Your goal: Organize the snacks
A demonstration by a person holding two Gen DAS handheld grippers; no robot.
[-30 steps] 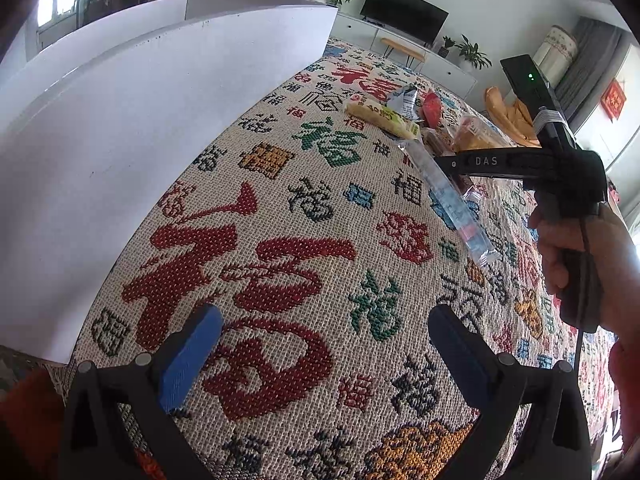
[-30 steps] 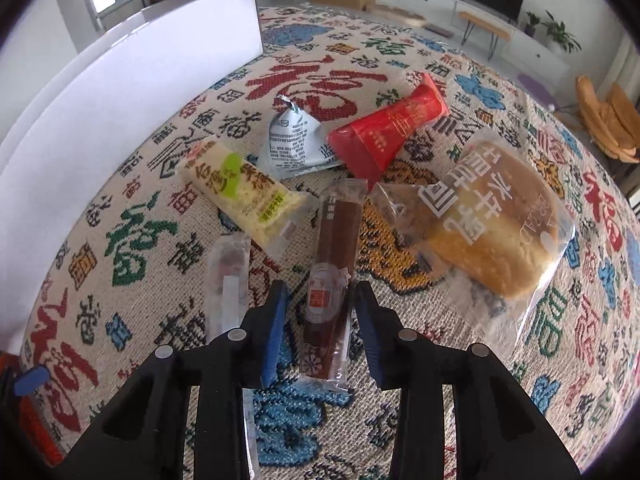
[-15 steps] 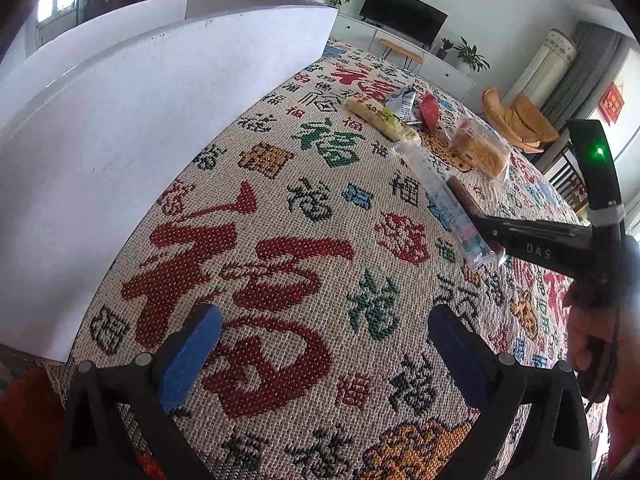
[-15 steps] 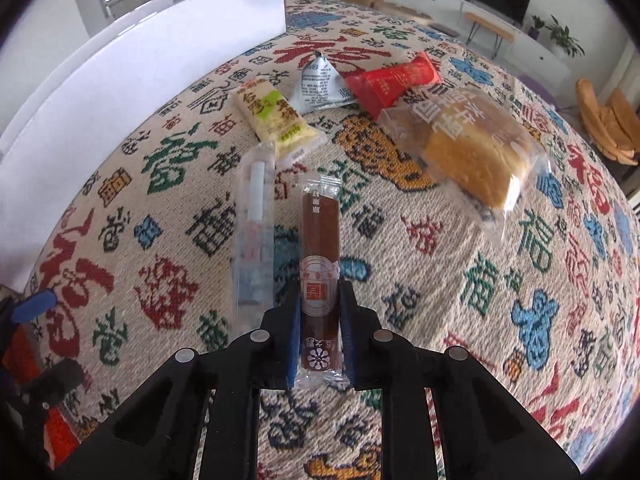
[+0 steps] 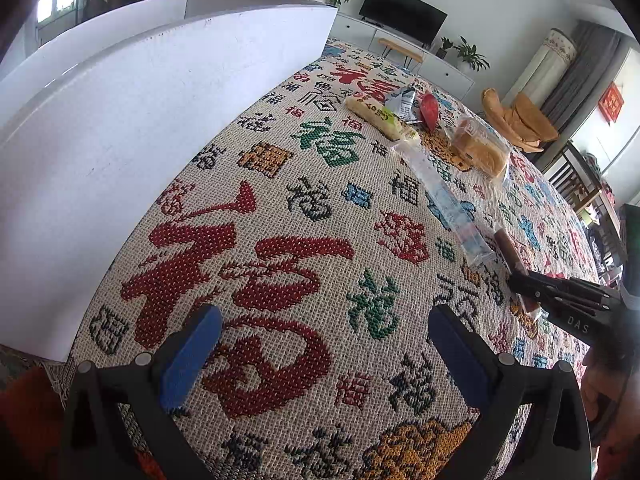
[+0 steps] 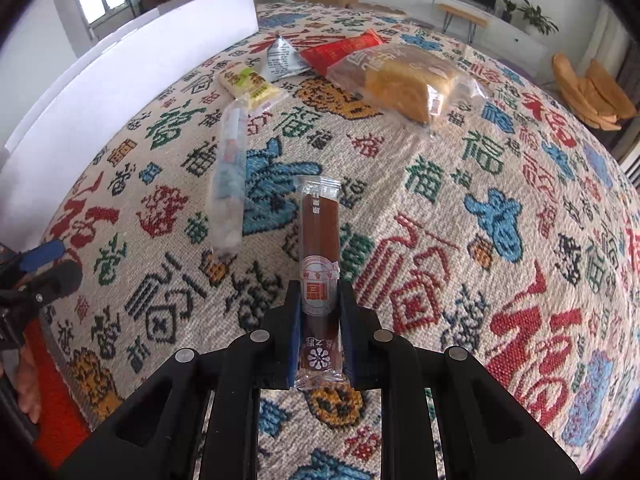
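the left gripper (image 5: 320,344) is hanging low over the patterned tablecloth (image 5: 280,240) with its blue pads spread wide and nothing between them, in the same spot it held a second ago. beside it, the white board (image 5: 140,100) is standing along the cloth's left edge.

moving right, the clear stick packet (image 6: 230,184) is lying flat, with the yellow bar (image 6: 250,84), the silver triangle pouch (image 6: 282,58), the red packet (image 6: 340,50) and the bagged bread (image 6: 408,80) bunched at the far end.

the right gripper (image 6: 320,320) is pinching the brown snack stick (image 6: 320,240) by its near end. a second ago that stick was lying among the pile; now it is riding well clear of the others, pulled back toward the near side, so one snack is being separated out. judging from this, it is heading for its own spot, and the bare cloth around it is leaving little to snag on; only the clear packet is lying near on its left.
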